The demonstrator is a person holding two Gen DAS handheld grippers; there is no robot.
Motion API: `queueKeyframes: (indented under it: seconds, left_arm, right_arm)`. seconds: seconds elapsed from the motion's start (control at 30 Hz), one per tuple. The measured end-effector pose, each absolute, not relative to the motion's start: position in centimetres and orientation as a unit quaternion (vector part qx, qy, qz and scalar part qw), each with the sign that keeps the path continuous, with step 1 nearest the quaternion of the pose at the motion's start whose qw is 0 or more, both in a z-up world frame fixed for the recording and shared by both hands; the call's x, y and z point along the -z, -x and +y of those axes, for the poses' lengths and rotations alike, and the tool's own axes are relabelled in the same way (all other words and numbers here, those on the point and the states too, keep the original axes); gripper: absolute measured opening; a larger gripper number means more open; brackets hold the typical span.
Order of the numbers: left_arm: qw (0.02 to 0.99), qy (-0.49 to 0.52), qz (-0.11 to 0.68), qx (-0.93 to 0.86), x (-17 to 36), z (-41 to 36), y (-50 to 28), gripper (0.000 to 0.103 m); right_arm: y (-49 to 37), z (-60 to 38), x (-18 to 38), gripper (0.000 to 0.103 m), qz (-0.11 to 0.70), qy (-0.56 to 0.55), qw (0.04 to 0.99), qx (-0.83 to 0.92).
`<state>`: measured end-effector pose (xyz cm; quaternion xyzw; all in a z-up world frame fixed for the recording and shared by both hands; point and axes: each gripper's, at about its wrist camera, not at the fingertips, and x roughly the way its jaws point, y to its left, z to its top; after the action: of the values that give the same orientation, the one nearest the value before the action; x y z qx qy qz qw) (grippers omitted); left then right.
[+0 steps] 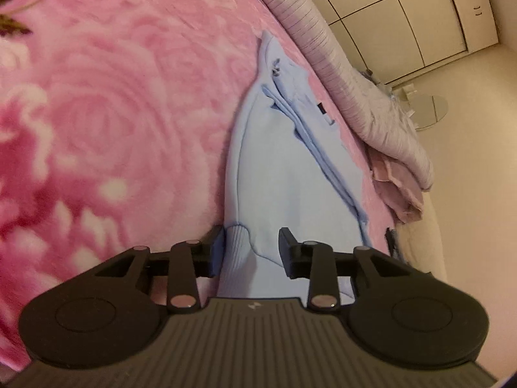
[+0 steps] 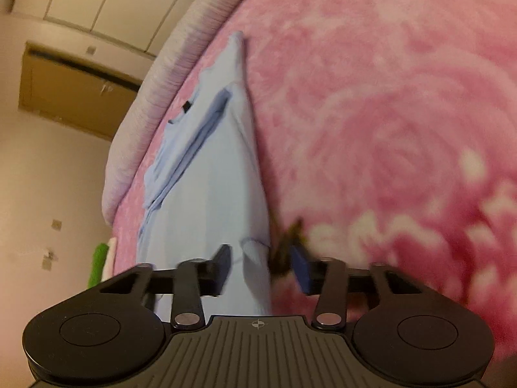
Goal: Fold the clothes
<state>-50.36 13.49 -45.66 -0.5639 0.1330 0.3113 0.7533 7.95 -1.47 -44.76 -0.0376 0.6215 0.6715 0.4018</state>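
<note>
We see a bed under a pink rose-patterned blanket [image 1: 113,113], a striped mauve quilt [image 1: 326,51] bunched along its far edge, cream wardrobe doors [image 1: 420,16] behind, and a brown door [image 2: 71,90] in a pale wall.

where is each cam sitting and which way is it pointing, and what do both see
Left wrist: sits on the left gripper, looks forward and down along its fingers over the light blue garment on the pink floral blanket; wardrobe doors beyond.
Right wrist: sits on the right gripper, angled down the same way over the garment; a brown door at the far left.
Shared: the garment, the blanket, the striped grey bedding. Only the grippers show; no hand or sleeve.
</note>
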Motion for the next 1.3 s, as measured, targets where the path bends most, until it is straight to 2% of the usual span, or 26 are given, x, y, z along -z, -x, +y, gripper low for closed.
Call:
queueKeyframes:
  seconds: [0.2, 0.27, 0.3, 0.33, 0.47, 0.7, 0.87, 1.07, 1.3]
  left_arm:
    - [0.761, 0.561, 0.133, -0.298, 46.2, 14.0, 50.0, 0.029]
    - [0.765, 0.555, 0.141, -0.294, 46.3, 14.2, 49.7, 0.016]
    - [0.767, 0.551, 0.15, -0.293, 46.4, 14.3, 49.5, 0.011]
    - [0.766, 0.55, 0.156, -0.293, 46.4, 14.4, 49.4, 0.007]
    - [0.77, 0.545, 0.161, -0.29, 45.9, 14.2, 49.5, 0.004]
    - [0.79, 0.528, 0.133, -0.282, 43.3, 10.7, 51.9, 0.003]
    - [0.794, 0.527, 0.134, -0.273, 42.7, 5.2, 54.9, 0.003]
    - [0.776, 0.556, 0.126, -0.269, 43.6, -2.7, 59.4, 0.003]
    - [0.783, 0.549, 0.123, -0.267, 41.7, -4.2, 60.6, 0.003]
  right_arm:
    - [-7.3, -0.6, 45.6, 0.041, 0.636, 0.012, 0.39, -0.666]
    - [-6.5, 0.1, 45.7, 0.039, 0.633, 0.016, 0.39, -0.668]
    - [-6.2, 0.3, 45.6, 0.035, 0.63, 0.022, 0.394, -0.669]
    - [-5.9, 0.5, 45.6, 0.019, 0.626, 0.033, 0.403, -0.667]
    - [-6.0, 0.0, 44.9, 0.008, 0.618, 0.046, 0.42, -0.663]
    - [-5.9, -2.9, 41.0, 0.007, 0.589, 0.031, 0.434, -0.682]
    - [-6.2, -7.7, 38.7, 0.007, 0.574, 0.039, 0.436, -0.692]
    - [-6.6, -16.1, 39.5, 0.007, 0.593, 0.035, 0.45, -0.667]
    - [-6.9, -20.5, 39.1, 0.007, 0.599, 0.026, 0.45, -0.661]
